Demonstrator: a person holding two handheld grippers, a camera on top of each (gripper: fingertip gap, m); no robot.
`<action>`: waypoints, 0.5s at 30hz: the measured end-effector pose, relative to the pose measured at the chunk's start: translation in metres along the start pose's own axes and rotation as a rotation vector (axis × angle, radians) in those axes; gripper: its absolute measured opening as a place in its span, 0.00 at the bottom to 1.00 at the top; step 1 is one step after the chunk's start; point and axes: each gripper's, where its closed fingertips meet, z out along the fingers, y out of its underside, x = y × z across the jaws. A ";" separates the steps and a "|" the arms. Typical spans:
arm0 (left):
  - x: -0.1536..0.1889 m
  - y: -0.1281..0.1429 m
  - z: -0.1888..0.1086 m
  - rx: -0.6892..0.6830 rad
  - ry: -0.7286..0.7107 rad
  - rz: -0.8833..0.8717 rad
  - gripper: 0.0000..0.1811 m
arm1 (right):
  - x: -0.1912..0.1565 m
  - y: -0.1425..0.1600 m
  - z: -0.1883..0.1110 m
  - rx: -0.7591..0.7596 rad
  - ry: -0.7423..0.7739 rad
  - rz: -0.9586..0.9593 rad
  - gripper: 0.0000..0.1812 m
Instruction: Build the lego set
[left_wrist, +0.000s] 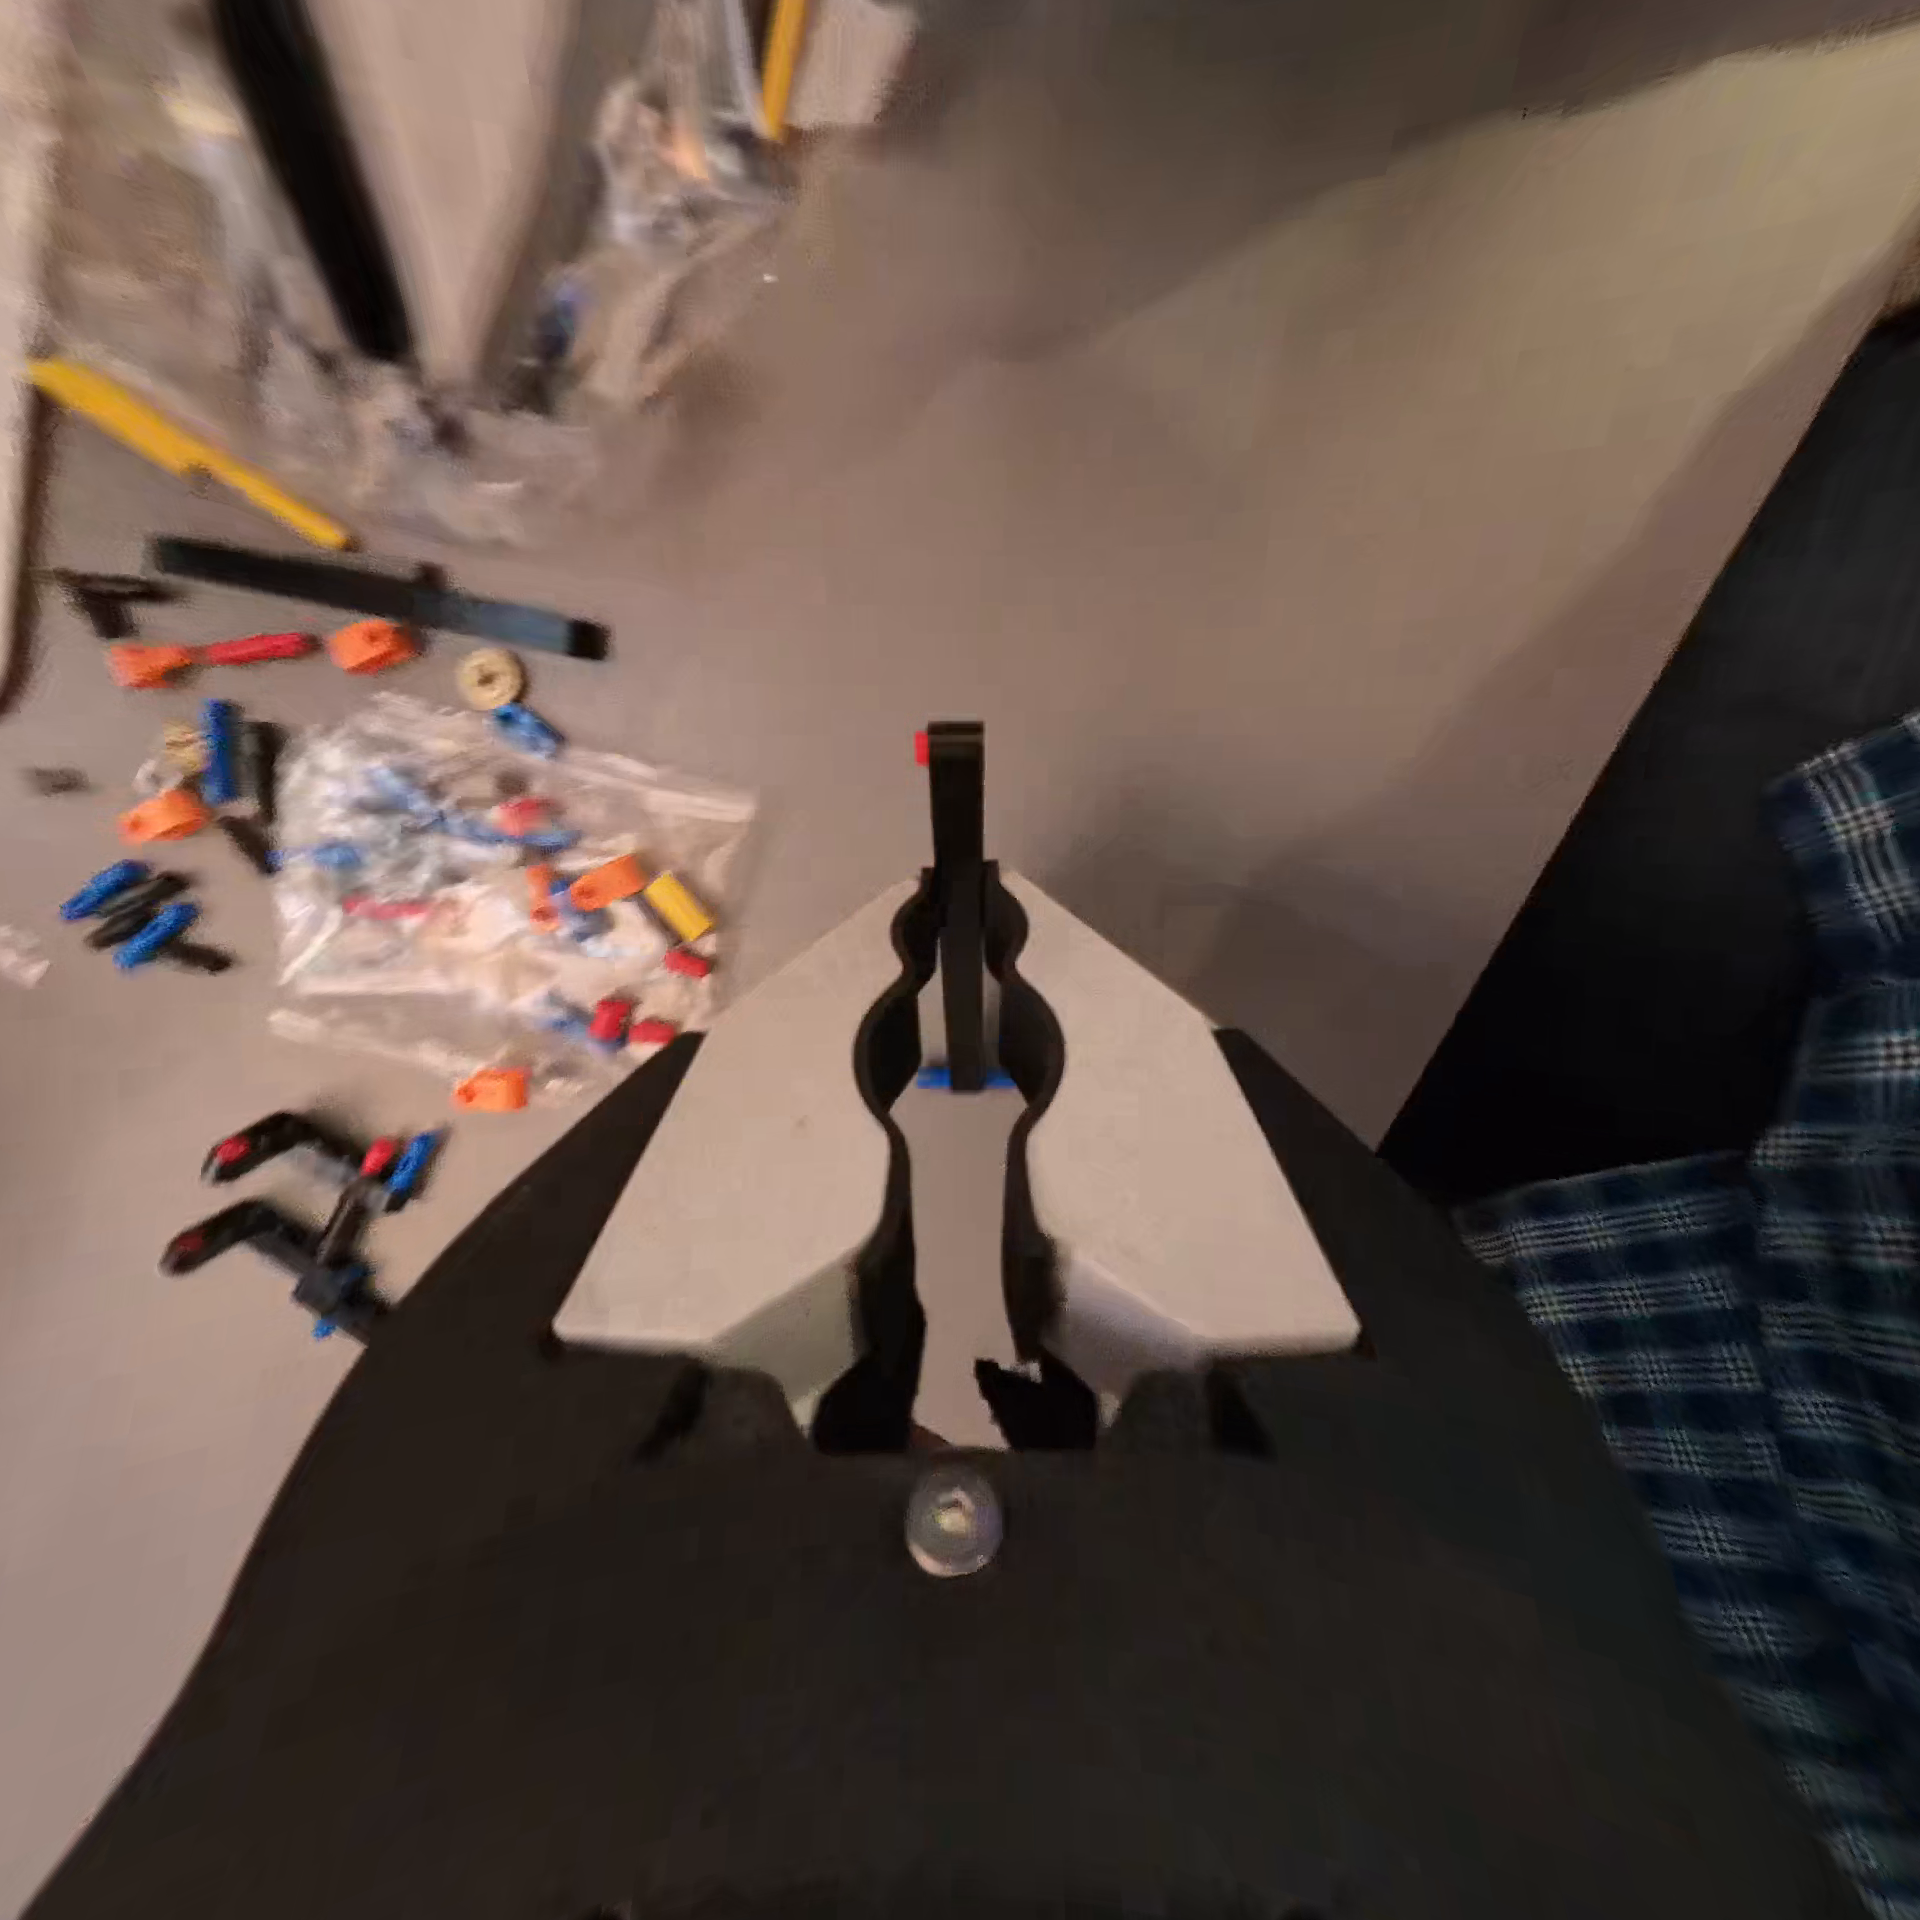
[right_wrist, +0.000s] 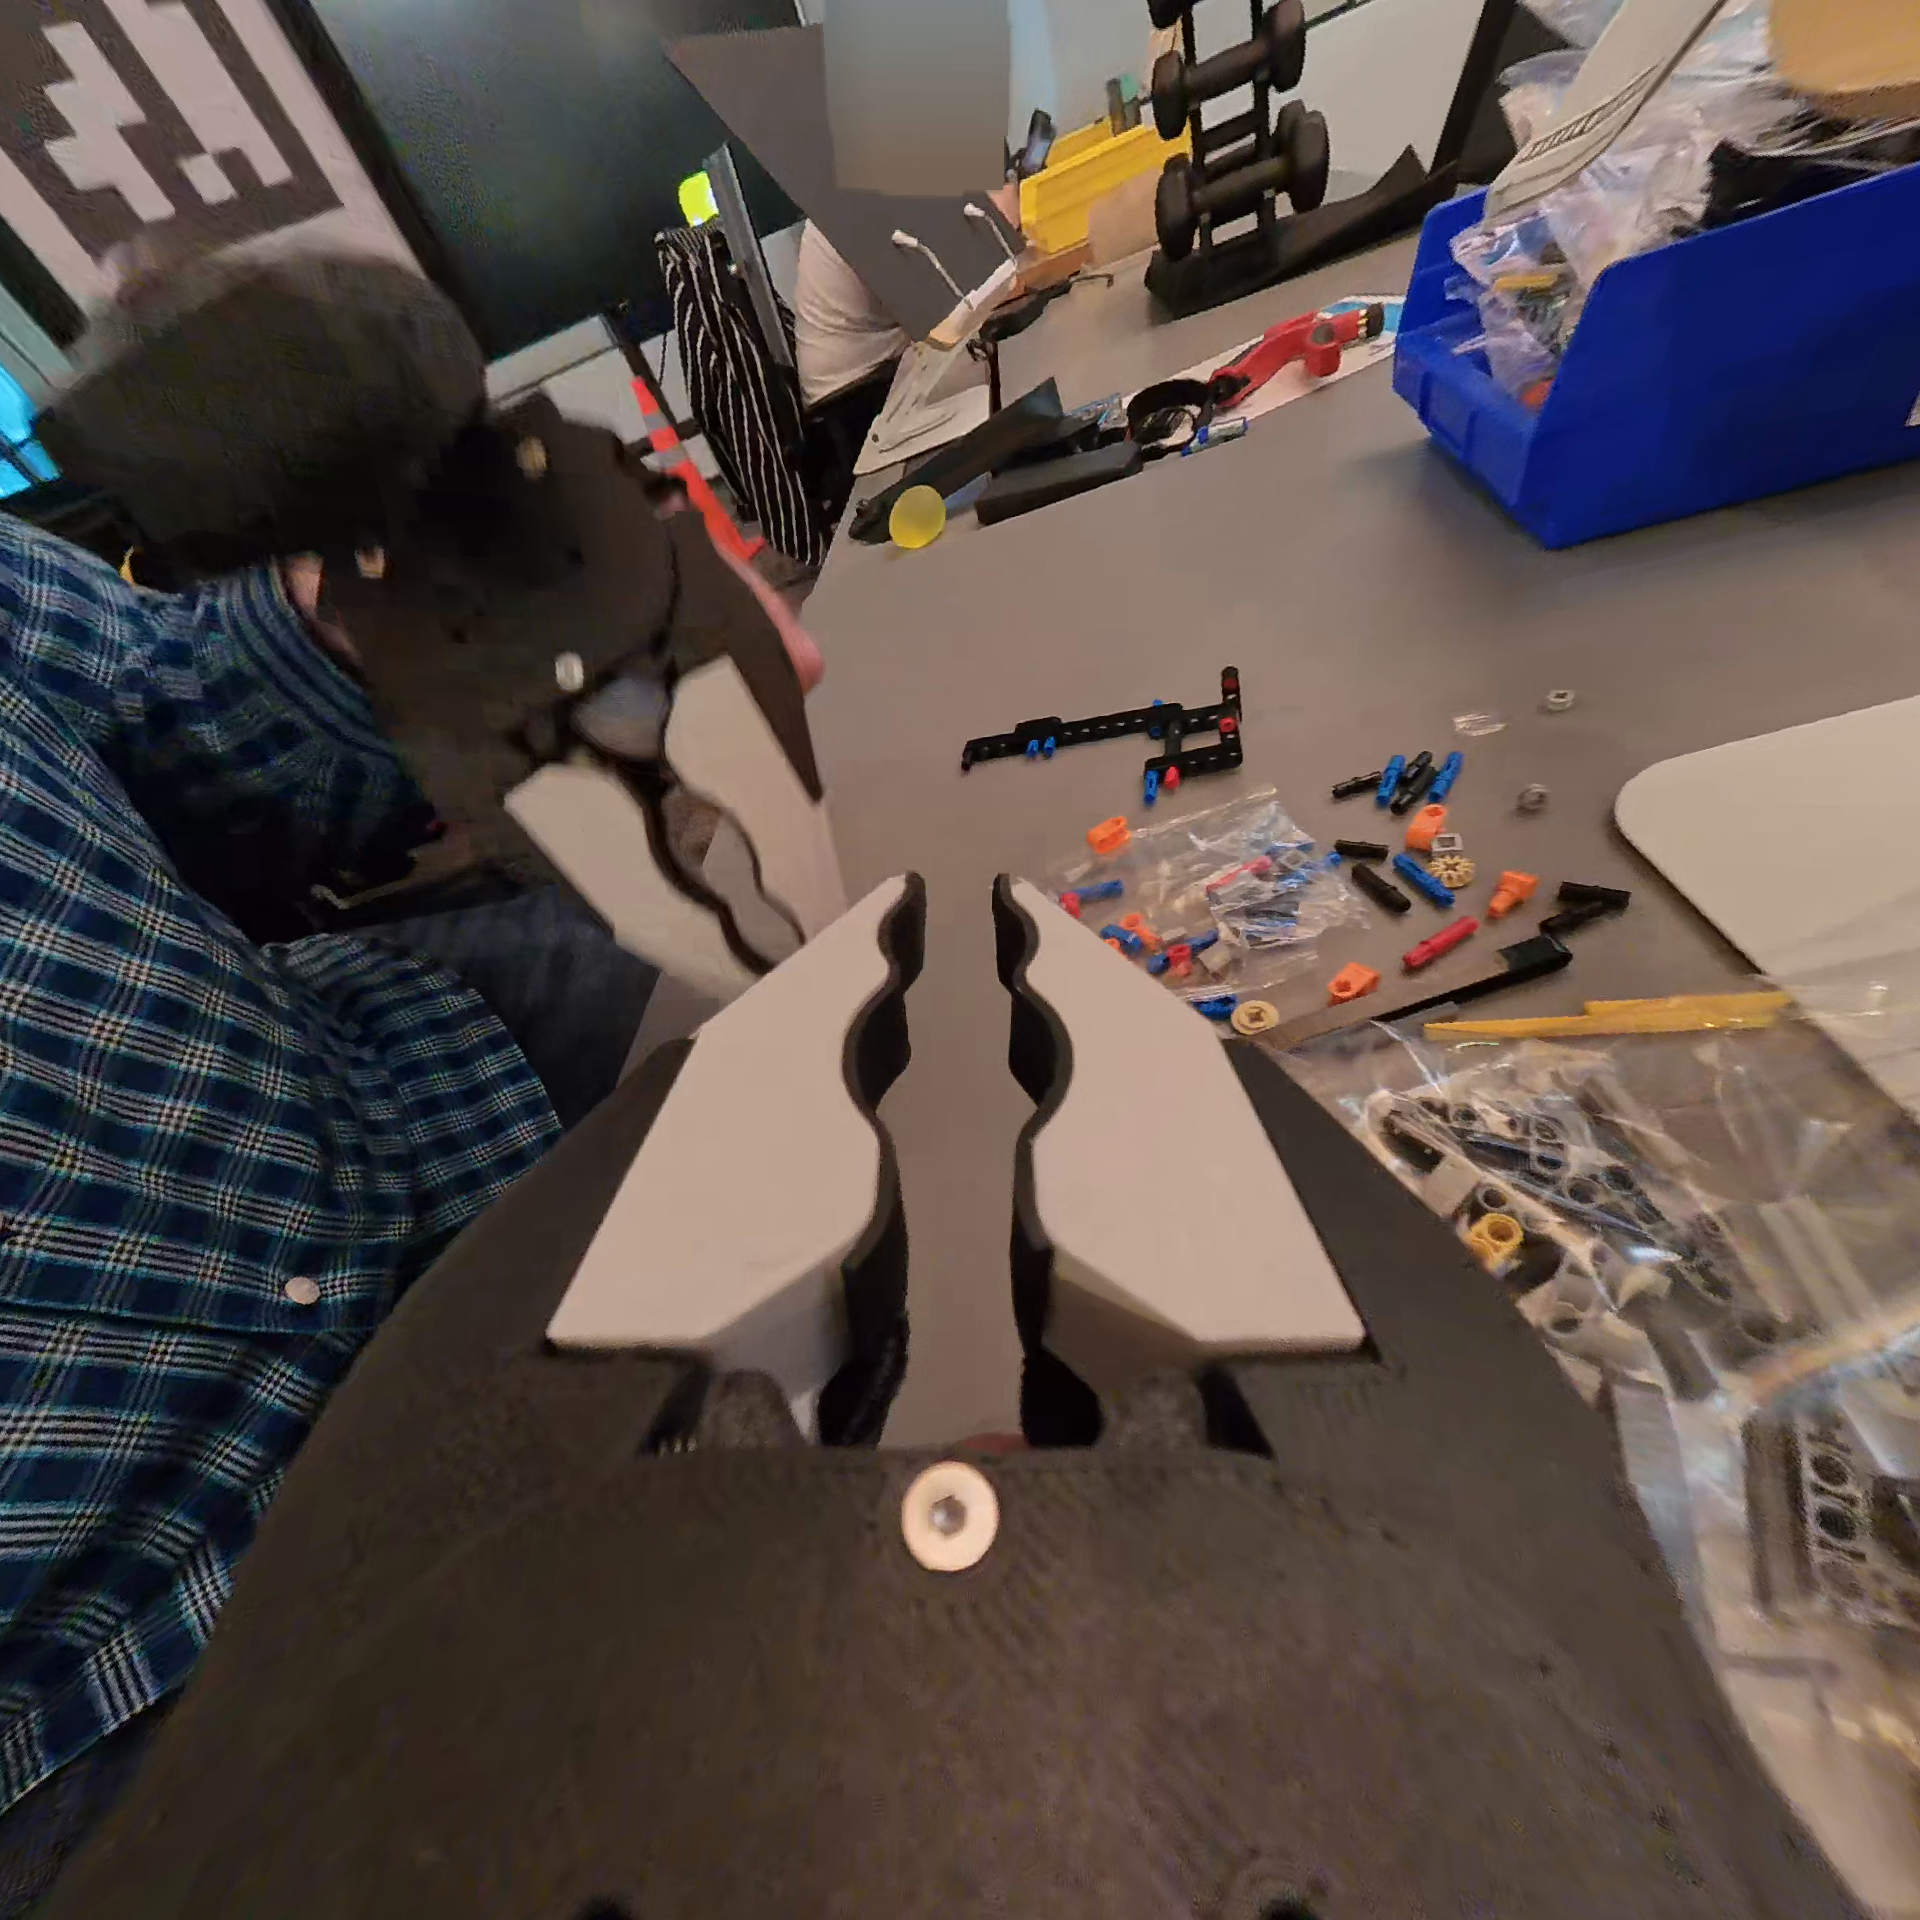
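My left gripper (left_wrist: 961, 883) is shut on a black lego beam (left_wrist: 958, 821) held upright above the table, with a red pin (left_wrist: 922, 746) at its top and a blue pin (left_wrist: 961, 1081) at its lower end. My right gripper (right_wrist: 958, 894) is open a little and empty, above the table's near edge. The left gripper also shows in the right wrist view (right_wrist: 717, 873), just left of it. A black beam assembly (right_wrist: 1132, 732) with blue and red pins lies flat on the grey table (right_wrist: 1039, 623); it also shows in the left wrist view (left_wrist: 281, 1205).
A clear bag of small parts (right_wrist: 1216, 894) and loose orange, blue, black and red pieces (right_wrist: 1434, 873) lie mid-table. A long yellow piece (right_wrist: 1621, 1018), a larger parts bag (right_wrist: 1610, 1195), a white board (right_wrist: 1787, 831) and a blue bin (right_wrist: 1662, 353) stand right. A plaid-shirted person (right_wrist: 208, 1039) is left. Across from one pair of fingers to the other is roughly 10 cm. The left tips stand about 20 cm off the black beam assembly (right_wrist: 1132, 732).
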 end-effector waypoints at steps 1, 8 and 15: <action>0.002 -0.001 0.008 -0.031 -0.001 0.017 0.03 | 0.002 -0.002 -0.003 0.009 0.007 0.004 0.06; 0.004 -0.008 0.036 -0.042 -0.020 0.042 0.05 | 0.007 -0.011 -0.015 0.051 0.029 0.006 0.05; -0.012 0.002 0.001 0.205 -0.040 -0.128 0.19 | 0.012 -0.018 -0.024 0.080 0.052 0.004 0.06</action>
